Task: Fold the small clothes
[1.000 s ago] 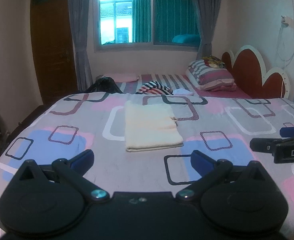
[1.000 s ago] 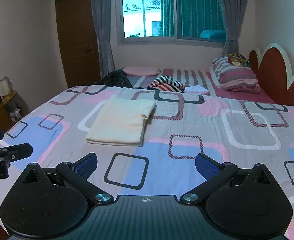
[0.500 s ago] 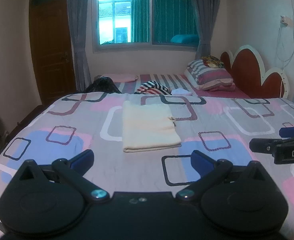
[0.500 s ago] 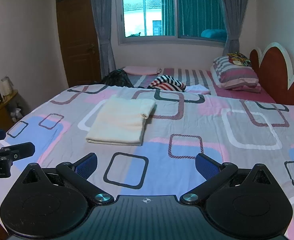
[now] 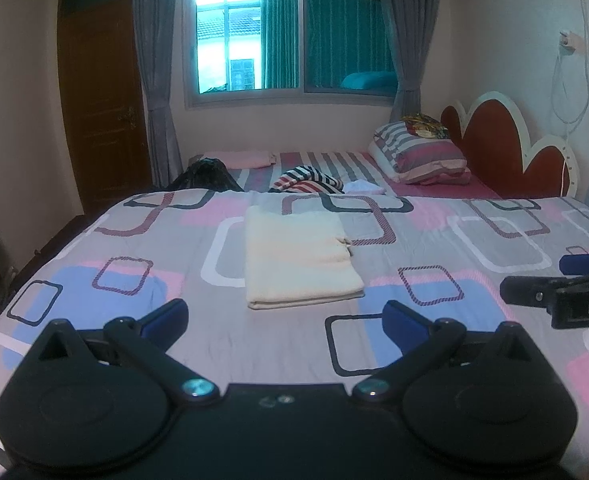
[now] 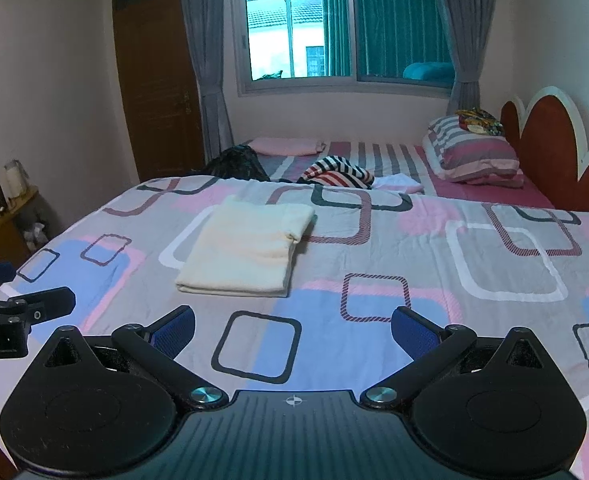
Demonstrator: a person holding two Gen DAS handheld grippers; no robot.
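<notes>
A cream garment (image 5: 298, 258) lies folded into a flat rectangle on the patterned bedspread (image 5: 474, 280), also seen in the right wrist view as the cream garment (image 6: 246, 250). My left gripper (image 5: 284, 314) hovers open just in front of it, nothing between its blue pads. My right gripper (image 6: 292, 326) is open too, nearer the bed's front and to the garment's right. Each gripper shows at the edge of the other's view: the right gripper (image 5: 562, 280), the left gripper (image 6: 10, 292).
Behind the bedspread (image 6: 414, 248) lie a striped garment (image 5: 306, 180), a white cloth (image 5: 364, 187), a dark heap (image 5: 206, 176), a pink cloth (image 5: 238, 159) and a striped pillow (image 5: 420, 154) by the red headboard (image 5: 506, 148). A wooden shelf (image 6: 2, 224) stands left.
Both grippers have drifted slightly; the folded garment sits a touch more to the left in the left wrist view. Both stay open and the garment has not moved on the bed.
</notes>
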